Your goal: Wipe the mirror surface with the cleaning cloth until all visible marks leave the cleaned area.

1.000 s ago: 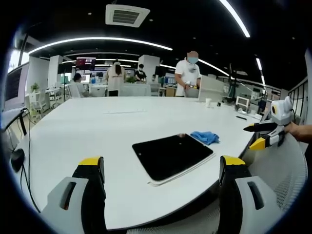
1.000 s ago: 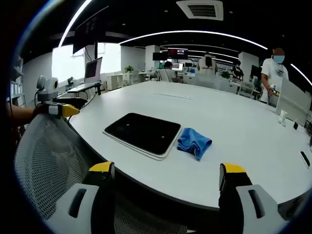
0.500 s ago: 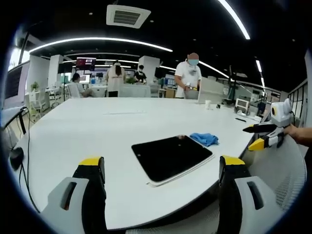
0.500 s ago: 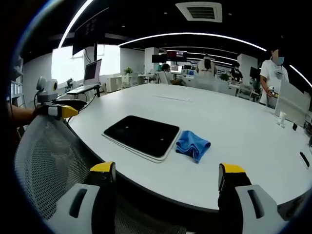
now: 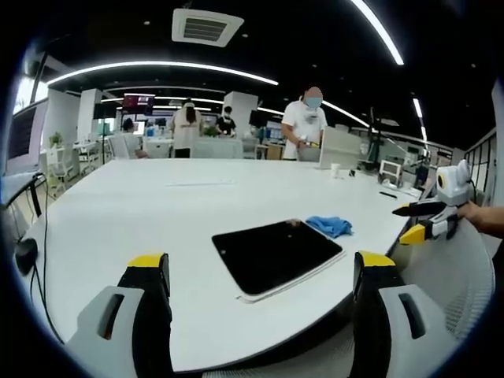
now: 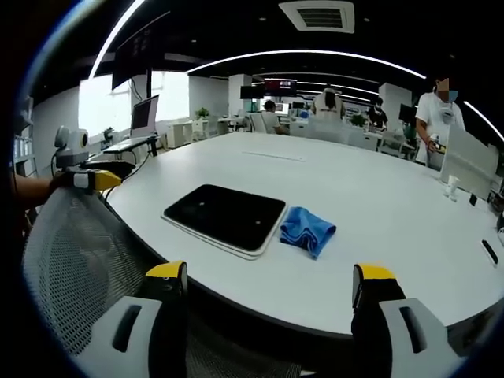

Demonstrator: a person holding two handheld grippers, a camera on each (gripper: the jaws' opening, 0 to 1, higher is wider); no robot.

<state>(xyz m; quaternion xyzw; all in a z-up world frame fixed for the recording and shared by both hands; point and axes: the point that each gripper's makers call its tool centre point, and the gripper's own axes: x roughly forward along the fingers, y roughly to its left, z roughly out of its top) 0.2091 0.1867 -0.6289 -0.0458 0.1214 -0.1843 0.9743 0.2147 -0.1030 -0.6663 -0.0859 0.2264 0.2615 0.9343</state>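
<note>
A dark rectangular mirror (image 5: 276,253) (image 6: 225,216) in a white frame lies flat near the edge of the big white table. A crumpled blue cloth (image 5: 330,225) (image 6: 308,229) rests on the table against one short side of the mirror. My left gripper (image 5: 260,276) stands open, short of the table edge, with nothing between its jaws. My right gripper (image 6: 266,287) is open too, held back from the table, facing mirror and cloth. In the left gripper view the right gripper (image 5: 429,221) shows at the right. In the right gripper view the left gripper (image 6: 93,178) shows at the left.
A grey mesh chair back (image 6: 79,260) (image 5: 457,272) stands between the grippers at the table edge. The white table (image 5: 157,213) stretches far back. Several people (image 5: 304,124) stand behind it. A white cup (image 6: 451,186) and small dark items sit at its far right.
Both views have drifted slightly with the hands; the mirror and cloth lie where they were. Both grippers stay open.
</note>
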